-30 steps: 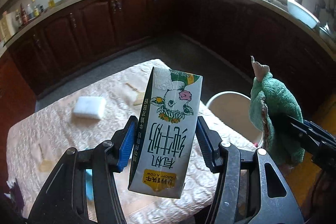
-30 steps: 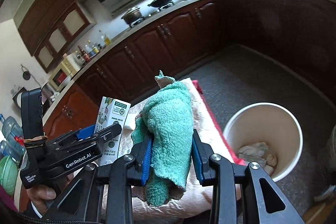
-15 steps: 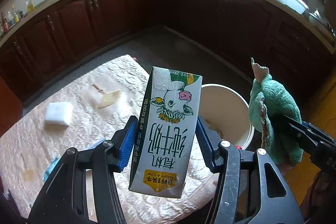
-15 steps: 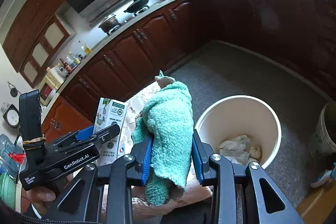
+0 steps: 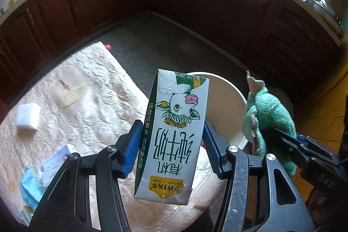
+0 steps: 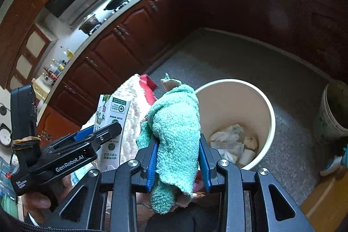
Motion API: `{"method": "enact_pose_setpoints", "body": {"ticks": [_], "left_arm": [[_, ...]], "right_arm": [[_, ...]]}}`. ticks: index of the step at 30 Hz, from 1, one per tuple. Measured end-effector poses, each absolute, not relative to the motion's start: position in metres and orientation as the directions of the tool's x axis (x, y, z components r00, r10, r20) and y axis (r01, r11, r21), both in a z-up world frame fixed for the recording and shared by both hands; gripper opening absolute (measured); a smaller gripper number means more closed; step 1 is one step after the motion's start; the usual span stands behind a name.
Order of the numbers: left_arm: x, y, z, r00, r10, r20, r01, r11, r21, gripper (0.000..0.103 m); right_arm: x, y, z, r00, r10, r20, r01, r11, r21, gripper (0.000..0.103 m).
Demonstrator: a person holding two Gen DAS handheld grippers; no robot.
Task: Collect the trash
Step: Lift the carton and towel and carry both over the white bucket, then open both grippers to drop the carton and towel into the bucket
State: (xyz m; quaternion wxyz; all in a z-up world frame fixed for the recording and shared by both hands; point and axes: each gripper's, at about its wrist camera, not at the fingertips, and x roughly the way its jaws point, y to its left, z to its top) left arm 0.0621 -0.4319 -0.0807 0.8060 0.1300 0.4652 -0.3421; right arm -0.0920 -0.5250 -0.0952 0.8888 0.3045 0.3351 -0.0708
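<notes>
Since a second ago the view has swung toward the cream trash bucket [image 6: 269, 114]: it showed only as a partial rim beyond the bench [image 5: 93, 88] edge, and now its round mouth sits close behind both held items, crumpled white paper visible at its bottom. The bench, under a quilted pale-pink cover, has slid left and lower in the left wrist view. The milk carton [image 5: 174, 136] is unchanged in the grip of the left gripper [image 5: 171, 145], whose blue ribbed fingers [image 5: 132, 145] are clamped on its narrow sides; its long axis runs along the fingers, away from the camera, slightly tilted, print upside down, the cow's face toward the far end. It hangs over the bench edge, just short of the bucket. The right gripper [image 6: 177, 158] squeezes a fluffy teal cloth [image 6: 176, 132], bunched upright, beside the bucket rim. A white foam block [image 5: 28, 115] lies flat on the bench.
</notes>
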Motion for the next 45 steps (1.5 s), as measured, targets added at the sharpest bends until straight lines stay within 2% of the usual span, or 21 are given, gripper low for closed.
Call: {"method": "enact_pose_setpoints", "body": {"ticks": [8, 23, 36, 37, 40, 45], "left_arm": [[0.071, -0.452, -0.104, 0.266, -0.435, -0.860, 0.666, 0.728, -0.162, 0.053], [0.083, -0.478, -0.107, 0.225, -0.490, -0.842, 0.663, 0.710, -0.236, 0.053], [0.078, -0.487, -0.111, 0.221, -0.491, -0.843, 0.666, 0.708, -0.237, 0.054], [0.076, -0.485, -0.111, 0.221, -0.488, -0.844, 0.663, 0.710, -0.237, 0.054], [0.076, -0.485, -0.113, 0.218, -0.484, -0.847, 0.664, 0.710, -0.235, 0.054], [0.078, -0.481, -0.116, 0.200, -0.500, -0.843, 0.659, 0.705, -0.262, 0.063]], "right_arm": [[-0.090, -0.544, -0.117, 0.737, 0.071, -0.673, 0.380, 0.780, 0.498, 0.032], [-0.083, -0.553, -0.141, 0.682, 0.050, -0.730, 0.441, 0.768, 0.464, 0.032], [-0.076, -0.552, -0.146, 0.656, 0.027, -0.754, 0.470, 0.767, 0.436, 0.032], [-0.074, -0.550, -0.146, 0.647, 0.019, -0.762, 0.477, 0.770, 0.424, 0.034], [-0.075, -0.549, -0.145, 0.646, 0.010, -0.763, 0.487, 0.764, 0.423, 0.050], [-0.075, -0.548, -0.143, 0.648, 0.012, -0.761, 0.487, 0.762, 0.426, 0.050]]}}
